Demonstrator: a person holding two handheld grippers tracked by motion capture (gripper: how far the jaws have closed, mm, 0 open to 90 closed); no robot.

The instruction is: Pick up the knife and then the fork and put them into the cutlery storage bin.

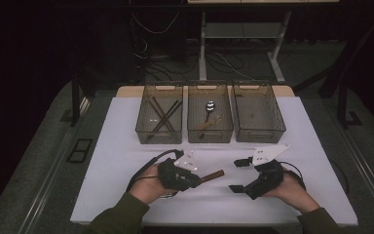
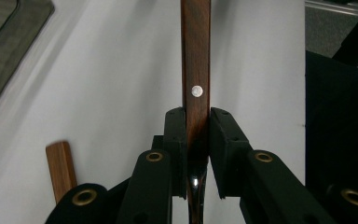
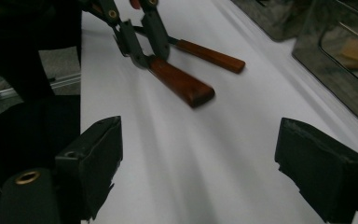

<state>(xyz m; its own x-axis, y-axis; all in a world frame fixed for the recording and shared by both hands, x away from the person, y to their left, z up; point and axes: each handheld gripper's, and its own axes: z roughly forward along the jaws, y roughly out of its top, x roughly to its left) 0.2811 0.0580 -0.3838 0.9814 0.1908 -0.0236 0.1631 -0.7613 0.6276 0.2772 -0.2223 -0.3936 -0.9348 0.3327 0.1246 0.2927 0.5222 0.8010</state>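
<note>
A wooden-handled utensil (image 2: pixel 196 70) is pinched in the left hand-held gripper (image 1: pixel 195 179), its long axis pointed toward the right hand-held gripper (image 1: pixel 241 175), which is held spread and empty beside it, before three bins (image 1: pixel 210 134).

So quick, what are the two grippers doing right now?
Left gripper: jaws shut on a wooden-handled utensil.
Right gripper: jaws open, nothing between them.

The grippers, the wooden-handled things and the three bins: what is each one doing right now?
Left hand-held gripper: shut on the wooden handle.
Right hand-held gripper: open, nothing between its jaws.
Second wooden handle: lying on the white table.
Left bin: holds dark sticks.
Middle bin: holds a spoon.
Right bin: looks empty.
</note>
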